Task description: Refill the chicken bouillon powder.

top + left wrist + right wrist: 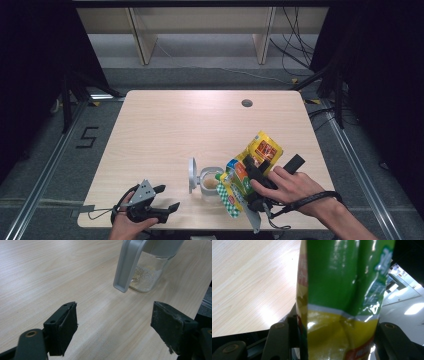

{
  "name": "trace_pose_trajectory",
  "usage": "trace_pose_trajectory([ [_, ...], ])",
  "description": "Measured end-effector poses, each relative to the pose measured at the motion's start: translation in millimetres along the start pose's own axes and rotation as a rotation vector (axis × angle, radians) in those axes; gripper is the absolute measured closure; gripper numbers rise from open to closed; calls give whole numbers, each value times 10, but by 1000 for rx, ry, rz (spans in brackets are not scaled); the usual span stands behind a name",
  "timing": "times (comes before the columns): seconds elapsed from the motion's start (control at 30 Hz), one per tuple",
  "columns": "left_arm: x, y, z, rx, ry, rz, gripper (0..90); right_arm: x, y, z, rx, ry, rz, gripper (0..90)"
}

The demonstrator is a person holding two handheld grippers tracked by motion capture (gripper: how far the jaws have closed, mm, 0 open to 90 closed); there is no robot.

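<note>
A clear glass jar [210,184] with its grey hinged lid [192,174] flipped up stands near the table's front edge, some pale grainy contents at its bottom [145,277]. My right gripper [255,182] is shut on a yellow and green food pouch [248,172], tipped with its lower end over the jar's mouth. In the right gripper view the pouch [342,300] sits squeezed between both jaws. My left gripper [167,197] rests open at the front left, nothing between its pads [63,327], facing the jar.
The pale wooden table [170,130] has a round cable hole [247,103] at the back right. Its front edge lies just under both hands. Wooden shelving legs and cables stand on the floor beyond the table.
</note>
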State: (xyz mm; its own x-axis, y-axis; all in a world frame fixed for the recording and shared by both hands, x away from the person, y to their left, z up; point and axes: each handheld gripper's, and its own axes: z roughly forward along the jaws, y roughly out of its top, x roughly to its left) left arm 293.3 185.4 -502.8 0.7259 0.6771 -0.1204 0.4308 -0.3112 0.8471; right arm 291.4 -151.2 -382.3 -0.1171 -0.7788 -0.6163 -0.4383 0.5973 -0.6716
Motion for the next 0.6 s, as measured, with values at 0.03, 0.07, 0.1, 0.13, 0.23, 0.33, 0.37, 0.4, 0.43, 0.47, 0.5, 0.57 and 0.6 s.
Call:
trace_pose_trajectory([
  [0.03, 1, 2, -4, 5, -3, -1, 207, -6, 1, 5, -8, -3, -10, 510],
  [0.07, -1, 0, -1, 1, -1, -2, 207, -5, 3, 5, -9, -2, -12, 510],
  [0.1, 1, 3, -5, 2, 4, 10, 206, 7, 3, -2, -2, 1, 1, 510],
  [0.13, 11, 7, -8, 5, 4, 28, 207, 5, 4, -3, -3, 0, -2, 510],
  [0.23, 8, 7, -3, 3, -1, 22, 206, 5, 5, -6, -3, 0, -2, 510],
  [0.33, 14, 7, -7, 9, 1, 28, 207, 4, 3, -5, -3, -1, -1, 510],
  [0.37, 10, 6, -4, 4, 0, 22, 206, 2, 2, -4, -3, -1, -2, 510],
  [0.4, 11, 6, -4, 3, -1, 23, 207, 2, 3, -2, -2, -1, -3, 510],
  [0.43, 10, 6, -4, 3, -1, 22, 206, -6, 5, 3, -8, -4, -13, 510],
  [0.47, 10, 6, -5, 3, -1, 22, 206, -9, 5, 4, -9, -4, -14, 510],
  [0.5, 8, 6, -5, 1, 2, 22, 206, -9, 5, 6, -13, -5, -13, 510],
  [0.57, 2, 3, -7, 5, 1, 6, 207, -17, 8, 3, -11, -4, -18, 510],
  [0.6, 4, 3, -8, 7, -1, 5, 207, -20, 9, 3, -13, -3, -17, 510],
])
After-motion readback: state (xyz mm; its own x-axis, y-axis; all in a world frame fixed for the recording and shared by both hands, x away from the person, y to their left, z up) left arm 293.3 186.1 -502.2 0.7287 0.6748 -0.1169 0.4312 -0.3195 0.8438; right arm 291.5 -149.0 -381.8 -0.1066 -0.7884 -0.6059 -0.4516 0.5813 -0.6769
